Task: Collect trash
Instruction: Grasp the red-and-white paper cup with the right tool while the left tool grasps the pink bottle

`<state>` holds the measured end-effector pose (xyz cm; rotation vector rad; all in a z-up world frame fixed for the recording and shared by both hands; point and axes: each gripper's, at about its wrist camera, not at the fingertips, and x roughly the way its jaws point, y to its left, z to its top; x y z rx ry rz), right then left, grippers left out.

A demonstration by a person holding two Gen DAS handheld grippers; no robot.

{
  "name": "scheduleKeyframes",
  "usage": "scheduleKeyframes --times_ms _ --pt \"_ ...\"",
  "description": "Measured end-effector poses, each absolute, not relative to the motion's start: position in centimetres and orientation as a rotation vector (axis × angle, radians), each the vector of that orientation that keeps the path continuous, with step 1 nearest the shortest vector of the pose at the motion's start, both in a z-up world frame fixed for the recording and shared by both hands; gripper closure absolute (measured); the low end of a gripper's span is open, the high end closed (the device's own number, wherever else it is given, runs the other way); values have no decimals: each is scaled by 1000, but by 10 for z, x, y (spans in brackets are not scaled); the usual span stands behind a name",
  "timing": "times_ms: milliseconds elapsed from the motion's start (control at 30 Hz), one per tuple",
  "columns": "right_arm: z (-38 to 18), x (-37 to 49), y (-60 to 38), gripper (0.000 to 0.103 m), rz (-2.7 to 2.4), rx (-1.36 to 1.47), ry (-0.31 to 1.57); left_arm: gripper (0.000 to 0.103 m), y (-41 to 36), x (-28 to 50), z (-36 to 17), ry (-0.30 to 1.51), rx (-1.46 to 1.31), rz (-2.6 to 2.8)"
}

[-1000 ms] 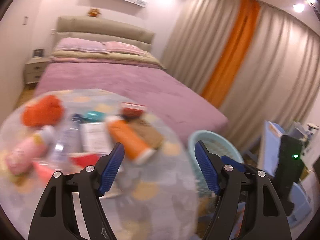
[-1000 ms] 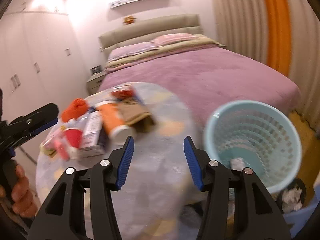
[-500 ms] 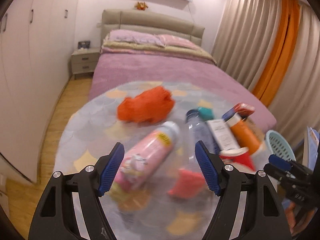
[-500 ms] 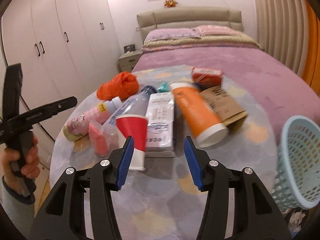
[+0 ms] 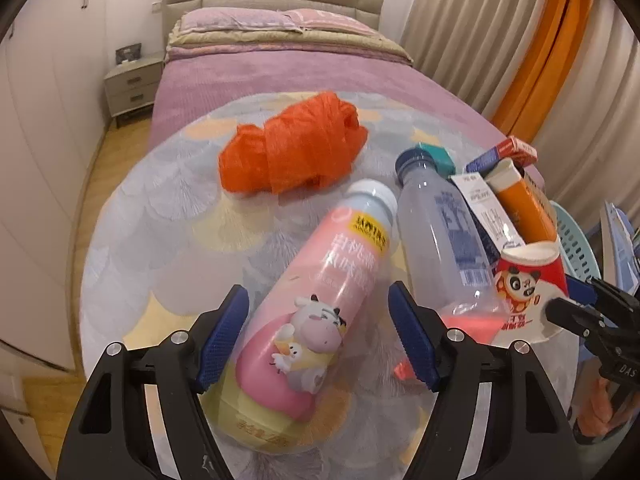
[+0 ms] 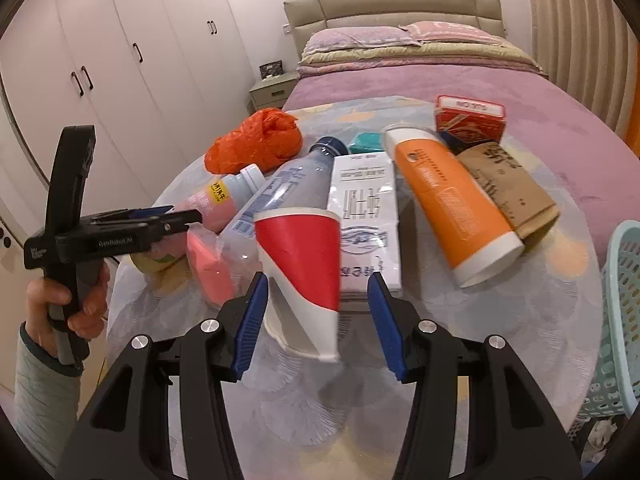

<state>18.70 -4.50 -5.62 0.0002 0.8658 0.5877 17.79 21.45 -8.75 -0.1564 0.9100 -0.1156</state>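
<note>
A round table [image 5: 132,240] holds trash. My left gripper [image 5: 318,336] is open, its jaws on either side of a pink drink bottle [image 5: 320,304] lying on its side. My right gripper [image 6: 318,322] is open, its jaws on either side of a red and white paper cup [image 6: 304,268] lying on its side. The pink bottle [image 6: 212,208] and the left gripper [image 6: 176,220] show in the right wrist view. The cup [image 5: 528,284] and the right gripper [image 5: 576,312] show in the left wrist view. A light blue basket [image 6: 620,320] stands right of the table.
Also on the table: an orange plastic bag [image 5: 292,152], a clear bottle [image 5: 444,236], a white carton [image 6: 366,208], an orange tube [image 6: 452,200], a brown paper bag [image 6: 508,184], a red box [image 6: 470,118], a pink wrapped item [image 6: 210,264]. A purple bed [image 6: 480,92] lies behind.
Both grippers swung left from the basket side and closed in on the table. The left one now straddles the pink bottle and the right one straddles the paper cup.
</note>
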Motion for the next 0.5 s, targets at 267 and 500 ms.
scheduleKeyframes --times_ms 267,500 --pt "-58 190 -26 59 623 3 881 46 201 168 -96 955 -137 -122" --pt "-63 194 -23 76 631 31 903 54 198 172 -102 956 -154 -95"
